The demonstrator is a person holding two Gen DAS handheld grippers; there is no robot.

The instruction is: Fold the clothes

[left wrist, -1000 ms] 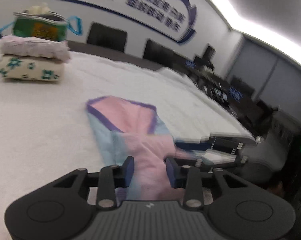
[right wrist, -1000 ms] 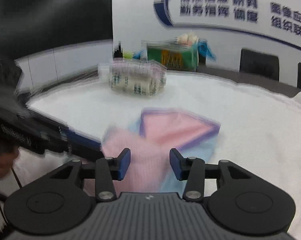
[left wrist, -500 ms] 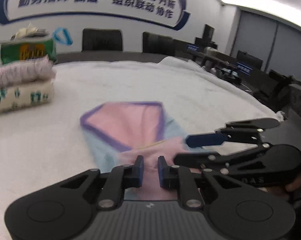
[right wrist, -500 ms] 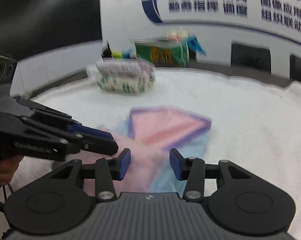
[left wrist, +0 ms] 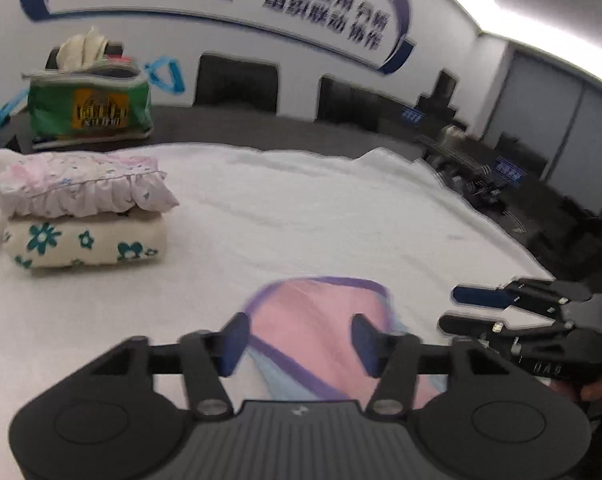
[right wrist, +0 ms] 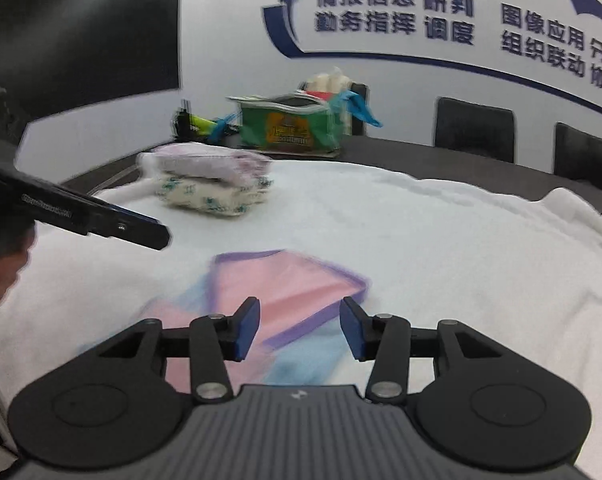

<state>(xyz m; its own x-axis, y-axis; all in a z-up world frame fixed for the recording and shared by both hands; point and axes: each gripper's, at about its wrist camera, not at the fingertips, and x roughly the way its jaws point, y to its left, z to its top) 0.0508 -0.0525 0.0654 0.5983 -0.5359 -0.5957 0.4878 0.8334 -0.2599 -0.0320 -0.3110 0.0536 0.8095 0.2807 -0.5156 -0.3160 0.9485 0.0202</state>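
Fingers (left wrist: 237, 340) of the left gripper (left wrist: 299, 340), just opened (gripping nothing), hover above the pink garment (left wrist: 317, 320); right gripper (right wrist: 299, 330) likewise open.

White wall (right wrist: 229, 60) with blue lettering (right wrist: 395, 16), dark chairs (right wrist: 475, 132) below; bright ceiling strip (left wrist: 541, 8) (perhaps lighting).

Pink garment (right wrist: 285, 284), white blanket (right wrist: 421, 232), parted fingers (right wrist: 247, 330)

The pink garment's (left wrist: 317, 328) near end is hidden behind the left tongs (left wrist: 299, 340) (edges blurred, perhaps folded).
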